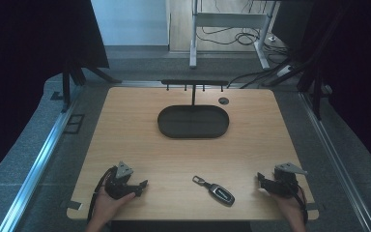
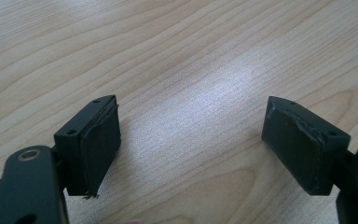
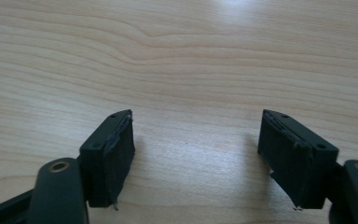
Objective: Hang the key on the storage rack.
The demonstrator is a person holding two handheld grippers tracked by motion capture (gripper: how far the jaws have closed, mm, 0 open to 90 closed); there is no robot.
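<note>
Two grippers rested at the near edge of the wooden table [image 1: 140, 140], both with jaws spread wide and nothing between them. Left gripper [image 1: 136, 188] at near left, pointed right; right gripper [image 1: 262, 182] at near right, pointed left. Between them, a car key fob [image 1: 221, 193] with a metal clip [image 1: 199, 181], flat on the wood, long axis running from near right to far left, clip end farther. Somewhat closer to the right gripper, so probably that hand's reach. Farther off, at centre, a dark oval tray [image 1: 169, 123] under a hook rack [image 1: 193, 83].
</note>
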